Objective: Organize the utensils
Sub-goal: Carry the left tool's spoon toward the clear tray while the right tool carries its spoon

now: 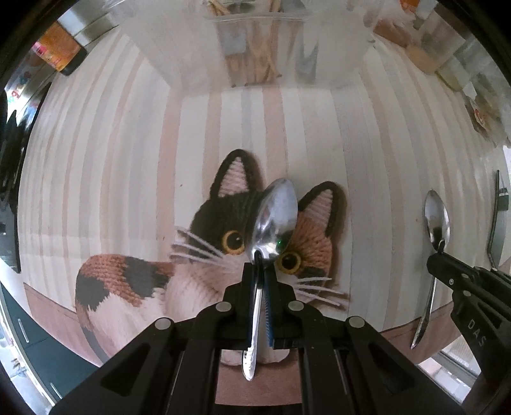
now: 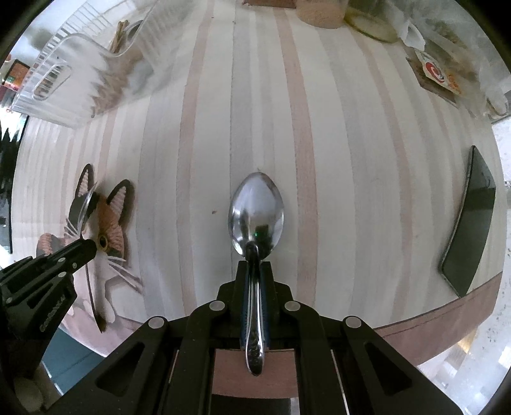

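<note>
My left gripper (image 1: 259, 266) is shut on the neck of a steel spoon (image 1: 274, 220), bowl pointing forward, held above a knitted cat mat (image 1: 204, 261). My right gripper (image 2: 254, 263) is shut on a second steel spoon (image 2: 256, 217), bowl forward, above the striped wooden table (image 2: 335, 178). Each gripper shows in the other's view: the right one (image 1: 442, 253) with its spoon (image 1: 437, 223) at the right, the left one (image 2: 87, 247) with its spoon (image 2: 88, 204) at the left. A clear plastic organizer (image 1: 255, 48) holding wooden utensils stands at the far side of the table; it also shows in the right wrist view (image 2: 86, 76).
A dark phone-like slab (image 2: 468, 220) lies near the table's right edge. Jars and packets (image 2: 377, 22) crowd the far right corner. An orange-labelled container (image 1: 59, 51) stands at the far left. The table's front edge (image 2: 431, 322) runs just below the grippers.
</note>
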{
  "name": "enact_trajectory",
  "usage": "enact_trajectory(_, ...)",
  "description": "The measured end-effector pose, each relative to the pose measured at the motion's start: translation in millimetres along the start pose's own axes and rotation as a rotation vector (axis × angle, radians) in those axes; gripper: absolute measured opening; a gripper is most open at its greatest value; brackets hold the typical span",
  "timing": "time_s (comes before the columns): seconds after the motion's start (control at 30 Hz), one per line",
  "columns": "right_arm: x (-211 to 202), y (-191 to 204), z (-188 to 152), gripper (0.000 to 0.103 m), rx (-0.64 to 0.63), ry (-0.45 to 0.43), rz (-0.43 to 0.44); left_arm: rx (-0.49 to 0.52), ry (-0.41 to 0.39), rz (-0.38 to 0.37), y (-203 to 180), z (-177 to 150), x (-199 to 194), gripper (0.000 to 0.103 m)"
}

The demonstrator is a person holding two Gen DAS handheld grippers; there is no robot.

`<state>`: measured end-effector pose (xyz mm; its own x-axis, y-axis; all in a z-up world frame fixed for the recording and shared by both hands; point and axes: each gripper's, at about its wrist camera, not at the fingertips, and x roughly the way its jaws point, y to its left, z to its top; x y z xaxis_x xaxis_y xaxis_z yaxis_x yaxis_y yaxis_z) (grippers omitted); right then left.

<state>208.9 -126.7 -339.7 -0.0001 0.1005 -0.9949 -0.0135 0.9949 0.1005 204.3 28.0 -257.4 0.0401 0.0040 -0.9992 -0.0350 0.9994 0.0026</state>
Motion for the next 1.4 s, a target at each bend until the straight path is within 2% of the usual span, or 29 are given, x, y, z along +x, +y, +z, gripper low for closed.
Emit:
enact_trajectory(0.23, -10.7, 10.0, -6.9, 0.003, 0.023, -0.035, 0.047, -0.036, -0.026, 0.008, 22.6, -10.7, -13.3, 0.003)
enact_trajectory(0.57, -26.4, 22.2, -7.3, 0.003, 0.018, -0.064, 0.074, -0.087, -0.08, -0.002, 47.3, -9.1, -36.8, 0.003)
enact_trajectory(0.87, -60.0, 18.3, -4.6, 0.003, 0.05, -0.141, 0.12, -0.104, -0.167, -0.02, 55.8, -12.1, -89.9, 0.003)
enact_trajectory(1.13, -124.1, 18.0, 13.3, 0.002, 0.058, -0.246, 0.197, -0.12, -0.266, -0.075, 61.6, -12.4, -145.2, 0.003)
enact_trajectory(1.4, -186.6, 29.6, 45.6, 0.002, 0.029, -0.356, 0.28, -0.142, -0.388, -0.149, 66.3, 8.7, -205.4, 0.003)
